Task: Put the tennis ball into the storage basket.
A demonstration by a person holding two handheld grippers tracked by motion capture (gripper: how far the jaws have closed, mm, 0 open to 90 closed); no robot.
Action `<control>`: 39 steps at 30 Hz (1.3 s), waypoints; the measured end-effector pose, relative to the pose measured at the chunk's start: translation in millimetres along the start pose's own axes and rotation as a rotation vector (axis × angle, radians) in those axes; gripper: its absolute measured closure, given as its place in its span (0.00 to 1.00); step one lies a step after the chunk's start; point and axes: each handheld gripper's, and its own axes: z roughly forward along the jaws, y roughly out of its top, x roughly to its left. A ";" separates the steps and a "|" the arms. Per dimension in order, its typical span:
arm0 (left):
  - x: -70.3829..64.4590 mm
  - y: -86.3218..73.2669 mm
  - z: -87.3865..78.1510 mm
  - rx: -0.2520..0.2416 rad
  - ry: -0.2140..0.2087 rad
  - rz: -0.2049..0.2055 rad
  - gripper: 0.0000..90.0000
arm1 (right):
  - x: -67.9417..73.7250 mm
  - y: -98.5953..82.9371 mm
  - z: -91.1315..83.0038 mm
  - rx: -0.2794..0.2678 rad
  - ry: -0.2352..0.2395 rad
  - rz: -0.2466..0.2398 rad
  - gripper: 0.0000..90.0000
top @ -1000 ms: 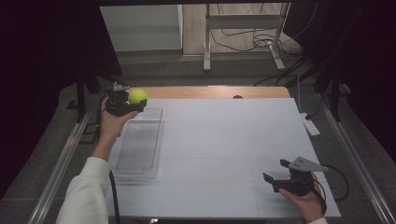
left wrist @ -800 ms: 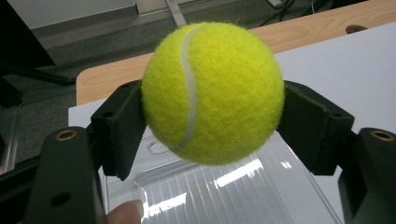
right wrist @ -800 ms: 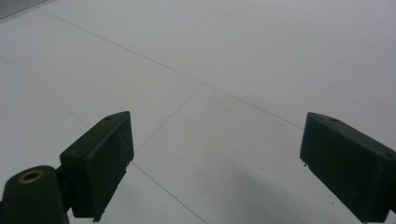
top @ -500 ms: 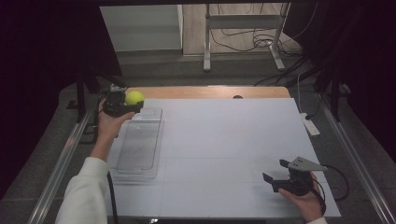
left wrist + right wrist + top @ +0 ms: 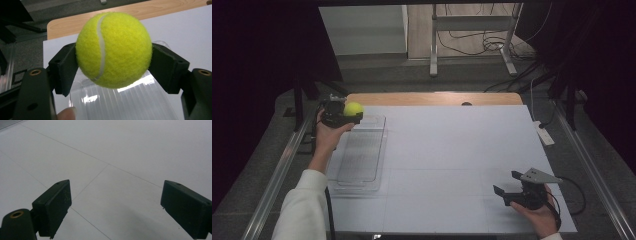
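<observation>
Since a second ago the tennis ball (image 5: 353,108) has drifted slightly toward the desk's far left corner, carried by the left claw (image 5: 347,116), whose jaws press on its two sides. It hangs above the far end of the clear plastic tray (image 5: 361,155), not touching it. In the left gripper view the ball (image 5: 114,50) shows a white seam and no readable lettering; the ribbed tray (image 5: 120,102) lies below it, with the desk's wooden far edge (image 5: 150,10) beyond. The tray runs along the left edge of the white desk (image 5: 452,150). From the tray across to the right edge the desk surface is bare, crossed by faint lines. Near the front right corner the right claw (image 5: 508,186) sits low with its jaws spread wide, nothing between them (image 5: 115,205). A white power strip (image 5: 544,134) lies just off the right edge.
</observation>
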 end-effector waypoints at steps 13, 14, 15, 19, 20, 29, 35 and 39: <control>2.0 -8.6 12.4 0.070 0.009 0.001 0.31 | 0.2 -0.2 0.3 0.002 -0.001 -0.002 0.11; 1.7 -9.2 13.5 0.074 0.011 0.001 0.31 | 0.2 -0.2 0.5 0.003 0.000 -0.003 0.11; 1.5 -10.0 14.7 0.075 0.014 0.004 0.31 | 0.3 -0.2 0.6 0.004 0.001 -0.004 0.11; 1.8 -12.2 18.6 0.090 0.020 0.005 0.31 | 0.3 0.0 0.0 0.000 -0.001 -0.004 0.11; 1.8 -12.2 18.6 0.090 0.020 0.005 0.31 | 0.3 0.0 0.0 0.000 -0.001 -0.004 0.11; 0.1 -14.4 24.9 0.114 0.015 0.010 0.31 | -0.1 -0.5 0.5 0.004 0.000 -0.005 0.11; 0.2 -18.1 23.8 0.119 0.011 0.009 0.31 | -0.1 -0.4 0.2 0.004 0.000 -0.003 0.11; 1.2 -23.3 25.7 0.138 0.011 0.009 0.31 | -0.1 -0.4 0.6 0.004 0.000 -0.003 0.11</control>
